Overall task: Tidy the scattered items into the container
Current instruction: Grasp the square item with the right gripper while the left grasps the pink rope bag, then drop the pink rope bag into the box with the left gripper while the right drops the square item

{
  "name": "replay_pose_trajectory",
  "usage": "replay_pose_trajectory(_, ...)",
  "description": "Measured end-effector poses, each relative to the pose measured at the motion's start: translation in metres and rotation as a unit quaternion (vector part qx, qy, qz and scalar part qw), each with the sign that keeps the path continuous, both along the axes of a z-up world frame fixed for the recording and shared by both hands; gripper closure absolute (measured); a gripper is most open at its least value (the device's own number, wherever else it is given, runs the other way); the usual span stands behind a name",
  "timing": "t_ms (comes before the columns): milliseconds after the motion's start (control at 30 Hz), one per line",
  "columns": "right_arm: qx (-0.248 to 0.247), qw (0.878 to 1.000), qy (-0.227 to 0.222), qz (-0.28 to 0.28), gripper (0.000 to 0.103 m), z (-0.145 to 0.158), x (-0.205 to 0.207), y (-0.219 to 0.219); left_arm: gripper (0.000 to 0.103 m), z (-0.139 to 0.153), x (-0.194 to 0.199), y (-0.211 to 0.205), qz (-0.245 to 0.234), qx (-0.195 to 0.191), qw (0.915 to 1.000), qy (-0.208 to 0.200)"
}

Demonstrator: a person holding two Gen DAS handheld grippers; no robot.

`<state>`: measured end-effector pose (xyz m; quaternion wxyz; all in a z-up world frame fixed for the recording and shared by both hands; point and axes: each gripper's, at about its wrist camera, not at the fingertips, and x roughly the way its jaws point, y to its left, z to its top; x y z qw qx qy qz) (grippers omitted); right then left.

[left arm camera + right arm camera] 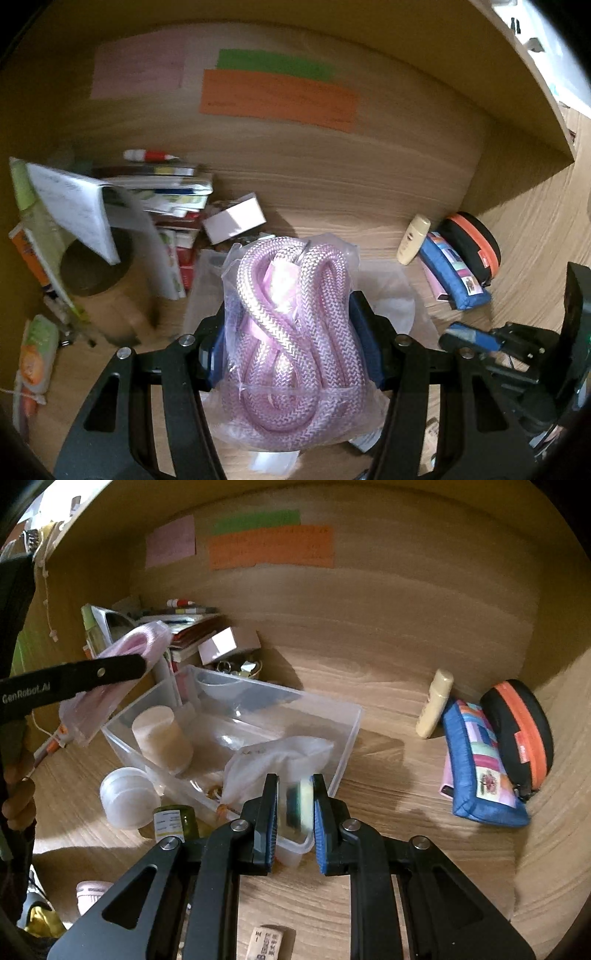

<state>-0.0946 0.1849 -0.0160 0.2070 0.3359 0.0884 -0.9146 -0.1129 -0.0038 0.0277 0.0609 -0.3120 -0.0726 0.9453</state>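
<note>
My left gripper (291, 295) is shut on a clear bag of pink braided rope (291, 339) and holds it above the desk. In the right wrist view the same bag (122, 661) hangs to the left of the clear plastic container (347, 738). The container holds a beige cylinder (162, 738) and a white pouch (277, 757). My right gripper (295, 786) is shut on a small round green-and-white item (301, 805), blurred, over the container's near corner.
A white round jar (125, 801) and a green jar (175, 821) lie left of the container. A blue pencil case (476, 771), a black-and-orange case (521, 734) and a cream bottle (436, 701) lie at the right. Books (166, 199) are stacked at the back left.
</note>
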Motion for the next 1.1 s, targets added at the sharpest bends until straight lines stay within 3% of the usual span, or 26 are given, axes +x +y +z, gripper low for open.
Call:
replay_pose_trajectory(533, 0.011, 0.999, -0.038, 0.025, 0.088, -0.028, -0.022, -0.016, 0.045, -0.044, -0.047, 0.030, -0.036, -0.009, 0.9971, -0.067)
replay_pose_trajectory(1000, 0.031, 0.999, -0.027, 0.021, 0.088, -0.025, -0.018, -0.023, 0.045, -0.037, -0.037, 0.041, -0.041, -0.046, 0.9972, -0.043)
replay_pose_trajectory(1100, 0.027, 0.999, -0.023, 0.017, 0.079, -0.021, -0.014, -0.022, 0.045, -0.029, -0.031, 0.041, -0.040, -0.048, 0.9975, -0.032)
